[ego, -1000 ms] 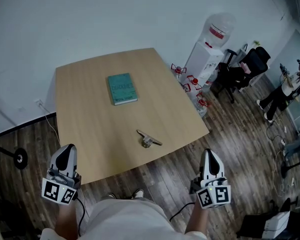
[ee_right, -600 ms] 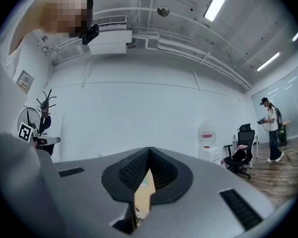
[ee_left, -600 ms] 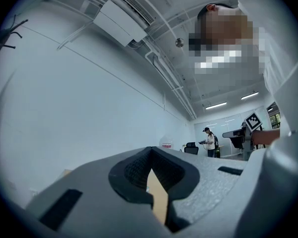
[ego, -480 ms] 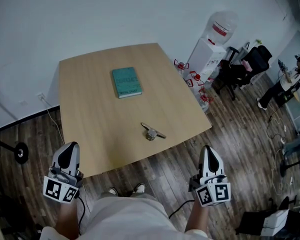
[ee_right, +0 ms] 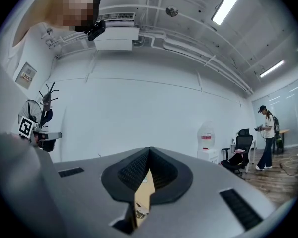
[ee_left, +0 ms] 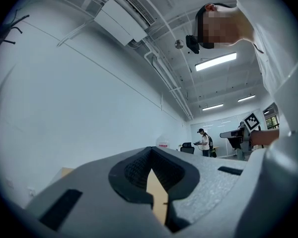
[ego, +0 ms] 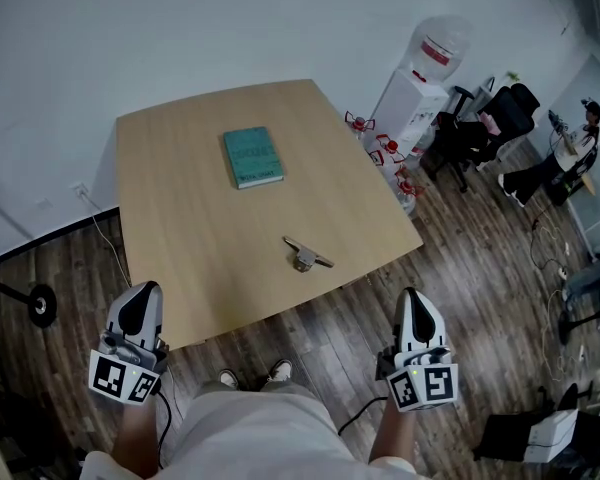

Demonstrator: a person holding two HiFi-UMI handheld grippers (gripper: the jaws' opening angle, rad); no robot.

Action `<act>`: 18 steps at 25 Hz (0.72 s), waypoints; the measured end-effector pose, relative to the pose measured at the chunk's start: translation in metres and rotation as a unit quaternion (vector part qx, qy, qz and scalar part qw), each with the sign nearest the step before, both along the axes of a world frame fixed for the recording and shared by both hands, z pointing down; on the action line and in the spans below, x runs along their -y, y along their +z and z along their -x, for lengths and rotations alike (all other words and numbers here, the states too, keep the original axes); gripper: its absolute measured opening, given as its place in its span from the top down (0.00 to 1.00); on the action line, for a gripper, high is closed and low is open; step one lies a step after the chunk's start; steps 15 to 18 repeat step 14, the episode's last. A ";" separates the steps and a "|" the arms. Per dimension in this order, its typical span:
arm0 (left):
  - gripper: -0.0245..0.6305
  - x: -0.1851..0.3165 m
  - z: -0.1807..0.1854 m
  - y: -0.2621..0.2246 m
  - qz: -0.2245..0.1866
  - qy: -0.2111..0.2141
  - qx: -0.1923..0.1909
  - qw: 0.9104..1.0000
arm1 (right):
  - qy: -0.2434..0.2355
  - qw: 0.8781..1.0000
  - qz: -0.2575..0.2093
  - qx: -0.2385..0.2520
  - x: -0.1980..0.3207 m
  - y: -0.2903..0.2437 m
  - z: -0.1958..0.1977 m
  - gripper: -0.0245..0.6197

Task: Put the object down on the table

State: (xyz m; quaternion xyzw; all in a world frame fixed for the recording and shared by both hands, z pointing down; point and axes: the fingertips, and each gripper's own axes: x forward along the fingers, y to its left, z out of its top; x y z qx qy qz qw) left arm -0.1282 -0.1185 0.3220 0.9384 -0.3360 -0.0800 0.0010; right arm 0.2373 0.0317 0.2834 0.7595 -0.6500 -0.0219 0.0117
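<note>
A small metal object (ego: 305, 256) with a flat bar on top lies on the light wooden table (ego: 180, 228), near its front right corner. A teal book (ego: 252, 157) lies farther back on the table. My left gripper (ego: 142, 293) hangs below the table's near edge on the left, shut and holding nothing. On the right my right gripper (ego: 413, 296) is level with it over the floor, also shut and empty. In the left gripper view the left gripper (ee_left: 151, 182) shows only a narrow slit between its jaws; the right gripper (ee_right: 144, 182) looks the same in its own view.
A water dispenser (ego: 420, 83) stands right of the table, with red-trimmed items (ego: 385, 158) on the floor beside it. Black office chairs (ego: 490, 123) and a person (ego: 570, 153) are at the far right. A stand base (ego: 35, 308) and a cable sit at the left.
The head view has drifted, so the table sits slightly higher and more to the right. Both grippers have stayed low and shut. The metal object has not moved on the table.
</note>
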 end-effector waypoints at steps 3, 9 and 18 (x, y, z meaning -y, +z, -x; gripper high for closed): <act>0.95 0.000 0.000 0.002 0.000 0.001 0.001 1.000 | 0.001 1.000 -0.001 0.001 0.001 0.002 0.003 0.97; 0.95 0.002 -0.002 0.002 -0.001 0.004 0.003 1.000 | 0.002 1.000 -0.002 -0.001 0.003 0.004 0.005 0.97; 0.95 0.004 -0.001 0.002 0.001 0.004 0.004 1.000 | 0.004 1.000 0.001 -0.002 0.005 0.005 0.005 0.97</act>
